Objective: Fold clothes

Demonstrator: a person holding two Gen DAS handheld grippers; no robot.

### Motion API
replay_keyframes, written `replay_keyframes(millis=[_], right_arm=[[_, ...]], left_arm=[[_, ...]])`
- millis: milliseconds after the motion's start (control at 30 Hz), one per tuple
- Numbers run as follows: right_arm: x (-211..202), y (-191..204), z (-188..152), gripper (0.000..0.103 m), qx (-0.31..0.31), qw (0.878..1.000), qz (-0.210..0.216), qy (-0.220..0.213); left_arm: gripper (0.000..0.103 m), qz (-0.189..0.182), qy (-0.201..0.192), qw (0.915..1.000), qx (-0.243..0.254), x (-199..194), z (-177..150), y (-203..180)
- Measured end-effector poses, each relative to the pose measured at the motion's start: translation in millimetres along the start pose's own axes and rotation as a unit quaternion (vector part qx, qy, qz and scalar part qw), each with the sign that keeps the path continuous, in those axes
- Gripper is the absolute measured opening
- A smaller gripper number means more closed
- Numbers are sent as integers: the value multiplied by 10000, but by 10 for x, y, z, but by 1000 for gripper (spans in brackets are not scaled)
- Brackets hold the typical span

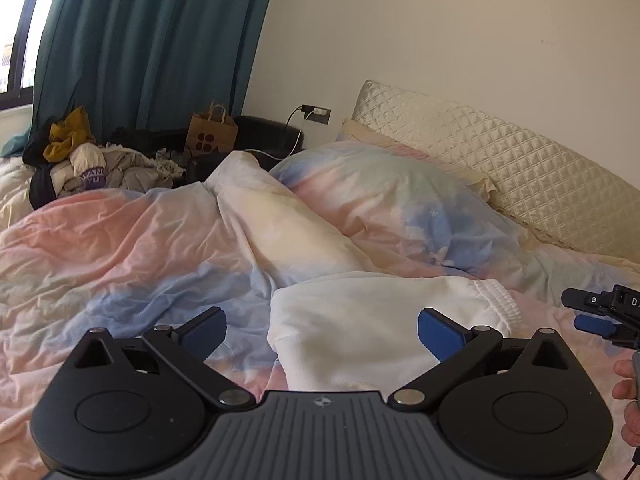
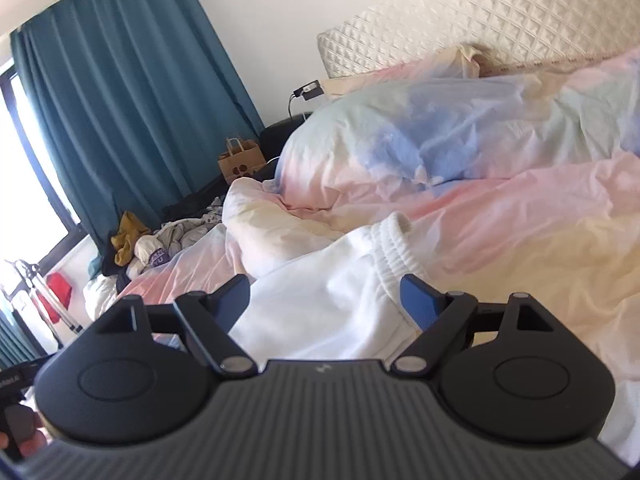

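White sweatpants (image 1: 372, 320) lie on the pastel duvet (image 1: 120, 248), dead ahead of both tools and close under them, with the elastic waistband (image 1: 494, 300) at the far right end towards the quilted headboard (image 1: 520, 168). From the left view the garment seems to run from that waistband back towards the person, though its near end is hidden under the tool bodies. The right gripper (image 2: 326, 304) looks the nearer to the waistband (image 2: 394, 256), which sits just ahead of its right finger; the left gripper (image 1: 322, 334) hangs over the plain cloth further along. Both sets of jaws stand spread wide and hold nothing; whether a pad brushes the fabric I cannot tell. A pile of other clothes (image 1: 96, 168) waits well apart by the teal curtain (image 1: 152, 40).
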State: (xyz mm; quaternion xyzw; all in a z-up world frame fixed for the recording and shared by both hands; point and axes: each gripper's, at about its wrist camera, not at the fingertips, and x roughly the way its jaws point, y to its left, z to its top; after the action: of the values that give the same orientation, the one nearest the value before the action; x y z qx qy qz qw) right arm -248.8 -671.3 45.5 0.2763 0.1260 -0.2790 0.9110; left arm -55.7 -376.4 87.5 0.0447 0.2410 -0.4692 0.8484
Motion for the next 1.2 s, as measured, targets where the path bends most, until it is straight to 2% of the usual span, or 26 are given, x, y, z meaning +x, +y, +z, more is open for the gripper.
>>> replay_keyframes(millis=[300,500,567,767,933,1200], right_arm=[[-782,758,-173,84,-859,9963,54,-32],[-1084,1071,-439,83,-1306,9914,-118,4],[-1144,1143,-521,84,-1426,9896,-212,-16],[-1303,1333,-782,84,-1617,9860,-403,28],[-1364,1508,-967,83,-1783,9826,-503,95],[-1383,1687,-1063,83,-2036,9768,-638,149]], left_arm=[[103,90,-181,9993,328,-1013,-85,-327],[103,584,-394,9968,380,-1576,-358,-394],[103,611,-418,9968,294,-1734,-423,-348],[103,671,-392,9965,300,-1982,-591,-192],[103,663,-290,9969,310,-2030,-703,-116],[103,675,-264,9966,403,-2045,-753,-149]])
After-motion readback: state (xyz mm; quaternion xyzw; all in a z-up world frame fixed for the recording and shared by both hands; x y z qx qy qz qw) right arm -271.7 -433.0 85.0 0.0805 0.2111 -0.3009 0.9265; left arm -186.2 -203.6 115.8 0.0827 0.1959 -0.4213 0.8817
